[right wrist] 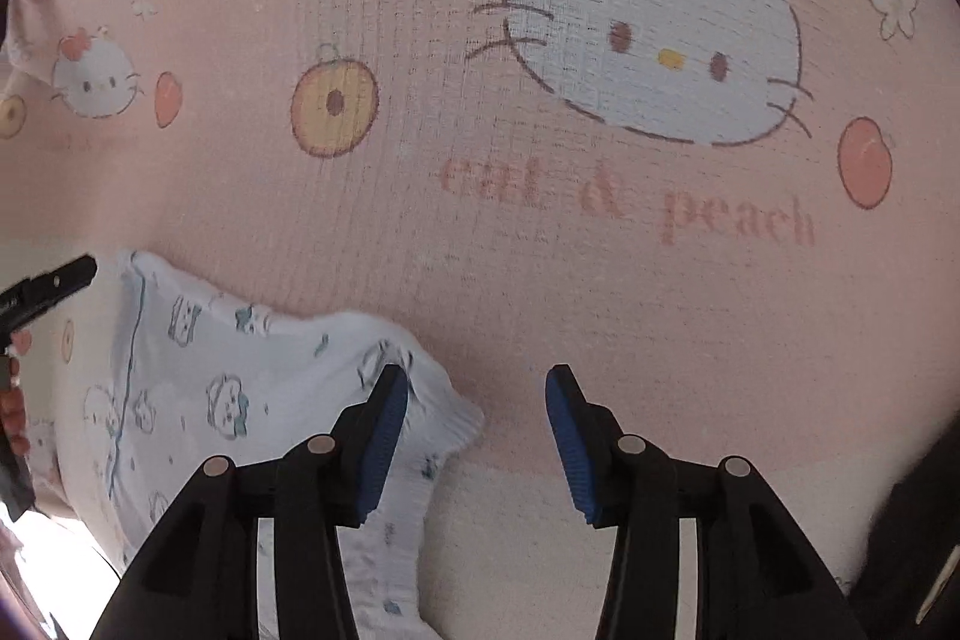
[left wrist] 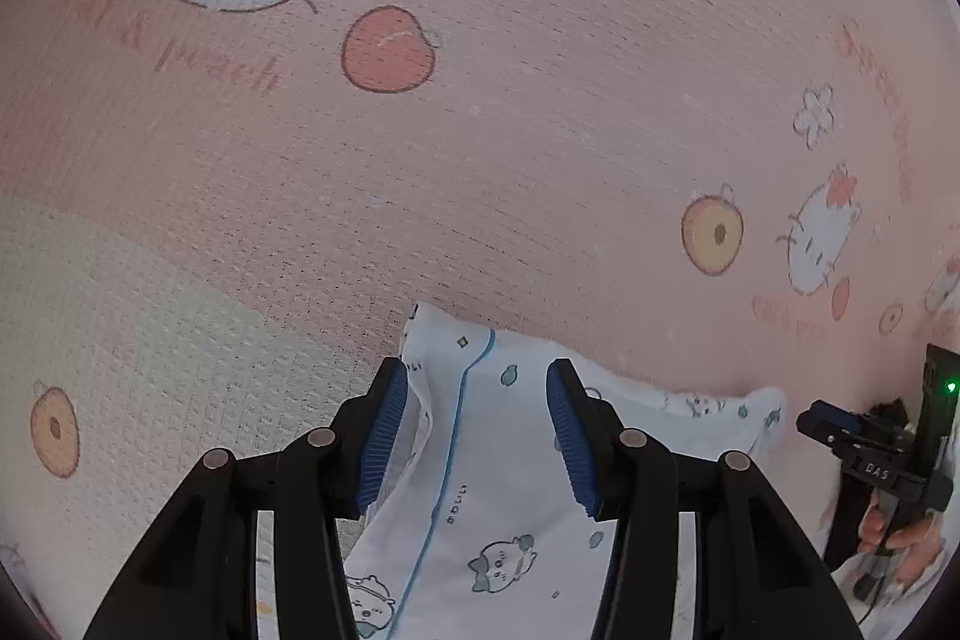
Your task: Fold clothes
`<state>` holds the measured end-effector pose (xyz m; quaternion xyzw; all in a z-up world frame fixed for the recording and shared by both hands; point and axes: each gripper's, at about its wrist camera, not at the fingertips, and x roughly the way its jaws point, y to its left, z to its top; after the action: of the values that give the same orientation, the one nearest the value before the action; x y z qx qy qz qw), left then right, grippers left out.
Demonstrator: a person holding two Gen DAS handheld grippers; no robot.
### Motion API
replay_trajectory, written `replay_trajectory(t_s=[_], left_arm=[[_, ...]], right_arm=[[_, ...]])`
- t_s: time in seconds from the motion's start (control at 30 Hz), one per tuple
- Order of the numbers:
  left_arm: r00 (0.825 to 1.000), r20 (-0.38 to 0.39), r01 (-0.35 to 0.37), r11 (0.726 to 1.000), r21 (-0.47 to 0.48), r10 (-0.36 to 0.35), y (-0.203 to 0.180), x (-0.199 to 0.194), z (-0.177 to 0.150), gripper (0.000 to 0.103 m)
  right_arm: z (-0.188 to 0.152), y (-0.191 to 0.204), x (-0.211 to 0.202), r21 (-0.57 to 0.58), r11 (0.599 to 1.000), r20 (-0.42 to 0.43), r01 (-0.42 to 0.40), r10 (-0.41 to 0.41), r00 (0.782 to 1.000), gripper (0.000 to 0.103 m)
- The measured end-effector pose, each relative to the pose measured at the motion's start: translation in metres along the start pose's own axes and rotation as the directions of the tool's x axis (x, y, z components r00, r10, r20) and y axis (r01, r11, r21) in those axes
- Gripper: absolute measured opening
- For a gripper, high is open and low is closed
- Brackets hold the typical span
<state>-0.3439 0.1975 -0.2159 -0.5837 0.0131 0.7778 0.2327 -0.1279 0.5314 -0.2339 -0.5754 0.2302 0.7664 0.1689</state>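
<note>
A white garment (left wrist: 498,466) with small blue cartoon prints and a blue piping line lies on a pink cartoon-cat mat (left wrist: 510,160). In the left wrist view my left gripper (left wrist: 477,382) stands open right over the garment's upper end, the cloth showing between its blue pads (left wrist: 384,436). In the right wrist view the same garment (right wrist: 240,400) spreads to the lower left. My right gripper (right wrist: 477,382) is open at the garment's right corner; its left pad (right wrist: 384,436) overlaps the cloth, and bare mat (right wrist: 540,220) lies between the fingers.
The mat covers the whole surface, pink with a paler cream band (left wrist: 90,316) at the left. The right gripper (left wrist: 840,427) and a hand (left wrist: 900,538) on its handle show at the left view's right edge. The left gripper's tip (right wrist: 54,283) shows at the right view's left edge.
</note>
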Motion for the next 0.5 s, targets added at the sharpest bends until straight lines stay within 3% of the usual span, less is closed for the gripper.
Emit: replay_trajectory(t_s=[0.2, 0.27, 0.43, 0.47, 0.5], left_arm=[[0.997, -0.042, -0.069, 0.997, 0.024, 0.07, -0.001, 0.019, -0.013, 0.045], [0.998, -0.035, -0.06, 0.998, 0.004, 0.061, 0.001, 0.022, -0.016, 0.045], [0.998, 0.051, -0.046, 0.998, -0.033, 0.048, 0.004, 0.023, -0.019, 0.042], [0.998, 0.046, -0.045, 0.998, -0.048, 0.047, 0.005, 0.026, -0.019, 0.038], [0.999, 0.033, -0.036, 0.997, -0.067, 0.038, 0.006, 0.031, -0.019, 0.025]], right_arm=[[-0.025, -0.013, 0.015, 0.071, 0.995, -0.011, -0.073, 0.074, 0.997, 0.047], [-0.034, -0.019, 0.02, 0.107, 0.988, -0.007, -0.109, 0.11, 0.994, 0.047], [-0.059, -0.04, 0.034, 0.227, 0.947, 0.056, -0.226, 0.219, 0.974, 0.046], [-0.062, -0.042, 0.037, 0.263, 0.93, 0.085, -0.256, 0.242, 0.966, 0.04], [-0.062, -0.044, 0.038, 0.268, 0.929, 0.098, -0.256, 0.238, 0.966, 0.024]])
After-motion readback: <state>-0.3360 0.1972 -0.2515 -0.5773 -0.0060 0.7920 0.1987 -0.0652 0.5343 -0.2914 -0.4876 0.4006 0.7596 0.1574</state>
